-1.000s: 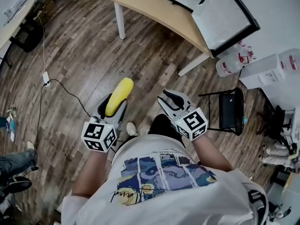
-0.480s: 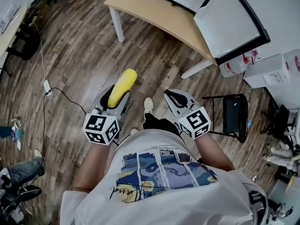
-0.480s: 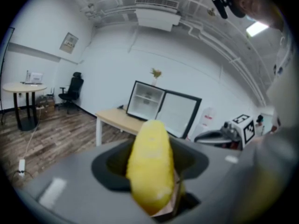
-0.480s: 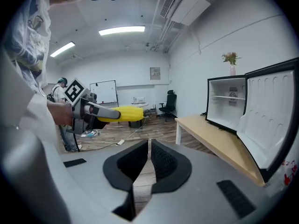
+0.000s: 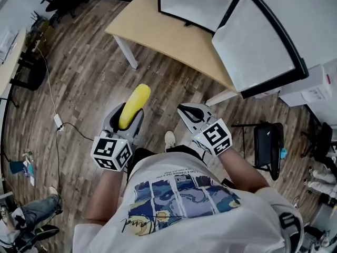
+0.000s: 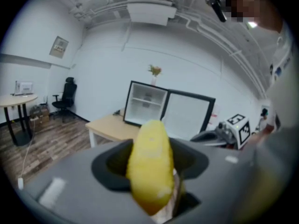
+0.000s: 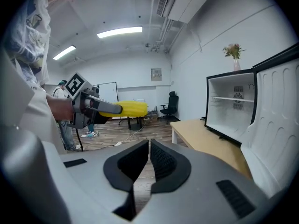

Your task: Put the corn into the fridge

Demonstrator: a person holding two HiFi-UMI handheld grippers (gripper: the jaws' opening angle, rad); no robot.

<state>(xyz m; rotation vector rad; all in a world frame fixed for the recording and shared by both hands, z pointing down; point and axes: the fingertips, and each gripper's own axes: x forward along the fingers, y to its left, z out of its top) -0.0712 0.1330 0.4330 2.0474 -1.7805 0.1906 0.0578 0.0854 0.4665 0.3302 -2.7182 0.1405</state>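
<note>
My left gripper (image 5: 128,116) is shut on a yellow corn cob (image 5: 135,103), which sticks out forward past the jaws. In the left gripper view the corn (image 6: 150,167) fills the middle, between the left gripper's (image 6: 150,148) jaws. Beside it, my right gripper (image 5: 184,110) is shut with nothing in it; its pads meet in the right gripper view (image 7: 148,147), where the corn (image 7: 129,108) shows at the left. Ahead, a small fridge (image 5: 197,1) stands on a wooden table (image 5: 168,36) with its door (image 5: 258,46) swung open. Its white shelves (image 6: 147,104) look bare.
A black chair (image 5: 268,144) stands on the floor to the right, near white boxes (image 5: 321,88). A cable with a power strip (image 5: 58,121) lies on the wood floor at left. Another person's leg (image 5: 31,215) shows at lower left. My own shoe (image 5: 169,139) is between the grippers.
The person has walked toward the table and fridge, which now lie closer ahead. Both grippers travelled along, the left still holding the corn, the right still shut.
</note>
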